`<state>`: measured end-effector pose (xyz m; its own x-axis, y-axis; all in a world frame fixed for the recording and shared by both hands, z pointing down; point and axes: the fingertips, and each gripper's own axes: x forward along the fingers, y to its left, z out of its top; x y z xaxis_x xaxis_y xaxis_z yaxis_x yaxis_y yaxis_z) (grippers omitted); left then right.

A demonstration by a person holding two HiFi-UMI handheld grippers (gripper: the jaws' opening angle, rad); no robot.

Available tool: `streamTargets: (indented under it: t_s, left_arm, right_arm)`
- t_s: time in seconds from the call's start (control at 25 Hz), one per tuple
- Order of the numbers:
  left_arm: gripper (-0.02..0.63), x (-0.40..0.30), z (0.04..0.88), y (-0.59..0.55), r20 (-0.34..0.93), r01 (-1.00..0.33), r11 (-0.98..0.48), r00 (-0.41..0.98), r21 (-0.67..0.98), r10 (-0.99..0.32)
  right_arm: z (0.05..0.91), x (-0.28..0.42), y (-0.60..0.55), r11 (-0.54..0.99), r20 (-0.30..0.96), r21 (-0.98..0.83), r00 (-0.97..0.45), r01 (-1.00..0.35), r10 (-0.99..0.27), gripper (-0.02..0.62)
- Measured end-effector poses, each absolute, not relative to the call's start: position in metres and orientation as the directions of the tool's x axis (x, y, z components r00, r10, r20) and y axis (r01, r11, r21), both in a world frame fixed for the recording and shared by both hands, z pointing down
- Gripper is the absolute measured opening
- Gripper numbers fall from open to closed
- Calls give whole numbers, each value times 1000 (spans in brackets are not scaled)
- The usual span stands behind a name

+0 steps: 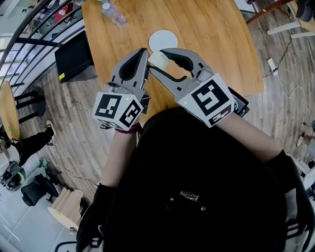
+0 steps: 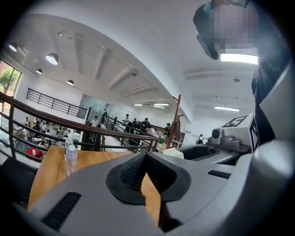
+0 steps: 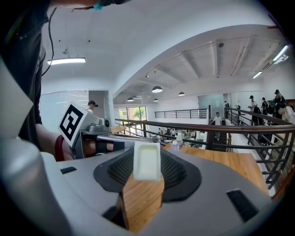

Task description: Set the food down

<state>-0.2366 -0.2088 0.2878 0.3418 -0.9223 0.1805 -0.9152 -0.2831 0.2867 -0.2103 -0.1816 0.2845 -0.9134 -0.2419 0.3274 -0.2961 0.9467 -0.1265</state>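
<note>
Right tongs [image 1: 156, 60]: closed part-way on the food block [image 3: 147, 160], which sat pinched between the two tips; most of it stood clear above the pads.
Left tongs [image 2: 146, 156]: tips pressed together, nothing between them; they hung just left of the right tongs.
Food position: held in the air over the tabletop [image 1: 216, 44], just on the near side of the plate [image 1: 163, 40]; not yet set down. Its height above the wood could not be told.
Risk, slip: the hold was on a small part of the block only, so a tilt or a jolt would likely let it slide out short of the plate.
Risk, crush: the block looked pale and soft, and a harder squeeze could dent or break it.
Risk, drop: opening the tongs while high would probably make the block tumble or land on bare wood.
Risk, knock: the left tongs were close enough to bump the block if the hands drew together.
Container, plate: white, round, lying flat; appeared empty.
Container, bottle [image 1: 114, 13]: clear plastic, at the far left of the tabletop, well apart from the plate; fill level could not be read.
</note>
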Motion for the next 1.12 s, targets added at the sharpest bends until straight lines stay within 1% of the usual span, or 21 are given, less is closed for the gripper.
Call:
streamTargets:
  t_s: [0.2, 0.4, 0.68, 1.12]
  left_arm:
    - [5, -237, 299, -217, 195, -911, -285, 351, 299, -916]
    - [5, -240, 315, -220, 210, -900, -263, 348, 348, -914]
    - [5, -246, 330, -227, 249, -905, -233, 332, 355, -910]
    - [6, -249, 348, -233, 299, -908, -226, 338, 354, -892]
  right_arm:
    - [295, -211, -192, 942, 345, -143, -907, -304, -241, 183]
    - [317, -206, -206, 931, 381, -154, -890, -330, -252, 183]
    - [343, -216, -216, 929, 422, -199, -883, -314, -208, 183]
    - [370, -229, -234, 930, 444, -196, -874, -312, -199, 184]
